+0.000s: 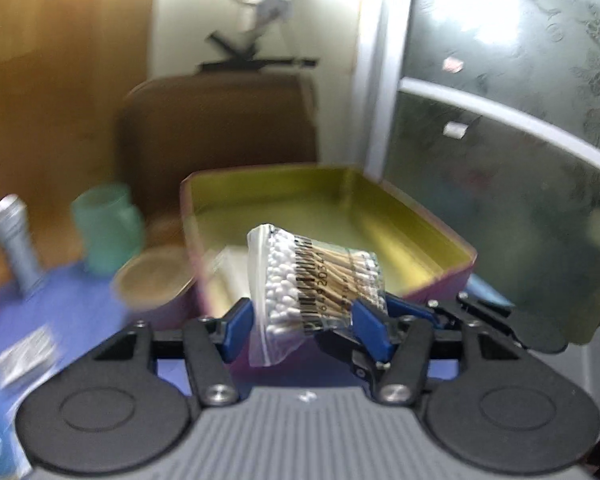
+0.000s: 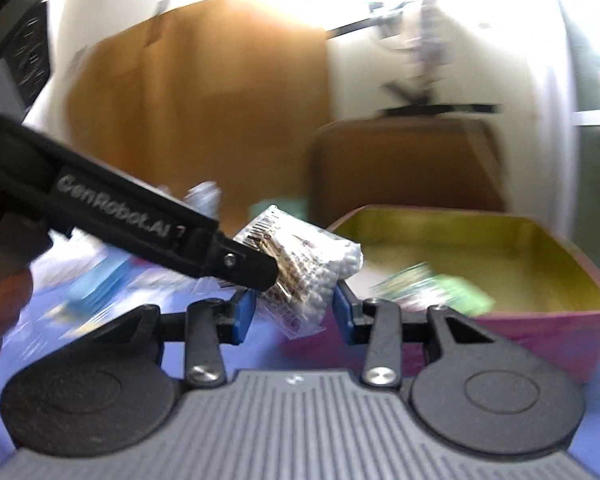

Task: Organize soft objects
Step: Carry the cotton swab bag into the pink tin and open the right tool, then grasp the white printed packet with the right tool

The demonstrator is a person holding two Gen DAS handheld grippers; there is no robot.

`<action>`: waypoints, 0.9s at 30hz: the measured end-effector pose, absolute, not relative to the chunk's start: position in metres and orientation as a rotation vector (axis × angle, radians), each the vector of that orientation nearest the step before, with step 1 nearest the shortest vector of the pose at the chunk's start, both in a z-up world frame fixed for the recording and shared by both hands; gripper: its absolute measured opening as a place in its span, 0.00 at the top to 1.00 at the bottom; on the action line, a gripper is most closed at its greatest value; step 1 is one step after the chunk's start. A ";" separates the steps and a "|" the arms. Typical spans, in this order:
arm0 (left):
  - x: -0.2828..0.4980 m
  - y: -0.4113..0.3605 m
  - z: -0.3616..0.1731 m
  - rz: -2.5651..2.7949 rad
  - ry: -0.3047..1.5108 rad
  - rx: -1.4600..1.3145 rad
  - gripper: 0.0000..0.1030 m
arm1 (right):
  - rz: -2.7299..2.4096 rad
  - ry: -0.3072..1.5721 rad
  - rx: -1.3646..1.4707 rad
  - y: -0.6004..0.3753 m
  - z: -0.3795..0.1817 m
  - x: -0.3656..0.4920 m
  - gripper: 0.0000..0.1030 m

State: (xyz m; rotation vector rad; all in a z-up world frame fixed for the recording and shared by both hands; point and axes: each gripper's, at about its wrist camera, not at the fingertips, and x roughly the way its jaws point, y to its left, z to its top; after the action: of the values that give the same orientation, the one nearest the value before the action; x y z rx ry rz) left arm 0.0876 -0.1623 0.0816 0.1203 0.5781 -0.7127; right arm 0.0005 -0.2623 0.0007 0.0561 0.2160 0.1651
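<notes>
Between the blue pads of the left gripper (image 1: 306, 326) hangs a clear zip bag of cotton swabs (image 1: 316, 286), clamped by the jaws and held tilted, lifted in front of the open tin box (image 1: 432, 236) with its gold interior and pink outer wall. From the right wrist view, the same bag (image 2: 300, 268) sits beyond the right gripper (image 2: 294, 312), whose jaws stand apart and hold nothing. Green packets (image 2: 432, 288) lie blurred inside the tin. Left of the tin, on the purple tablecloth (image 1: 80, 308), stand a teal cup (image 1: 106, 228), a round wooden lid (image 1: 154, 280) and a grey bottle (image 1: 14, 240).
</notes>
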 end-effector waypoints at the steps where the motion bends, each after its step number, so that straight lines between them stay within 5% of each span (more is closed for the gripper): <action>1: 0.095 -0.174 0.081 -0.719 0.569 0.117 0.35 | 0.129 0.206 0.066 -0.273 0.003 0.004 0.57; 5: 0.119 -0.202 0.069 -0.658 0.583 0.100 0.26 | -0.068 0.217 0.043 -0.303 0.001 0.025 0.54; 9: 0.122 -0.184 0.058 -0.652 0.604 0.056 0.26 | -0.248 0.246 0.034 -0.329 -0.014 0.038 0.33; 18: 0.077 -0.053 0.033 -0.570 0.575 -0.014 0.25 | -0.070 0.134 0.191 -0.313 0.001 0.009 0.36; 27: 0.059 0.088 -0.001 -0.331 0.658 -0.216 0.25 | 0.445 0.399 -0.008 -0.177 -0.010 0.053 0.31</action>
State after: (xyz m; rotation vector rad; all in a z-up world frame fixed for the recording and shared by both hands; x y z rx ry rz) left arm 0.0585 0.0880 -0.0006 -0.2156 0.6576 -0.3310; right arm 0.0534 -0.1766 -0.0096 -0.0080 0.3991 0.4450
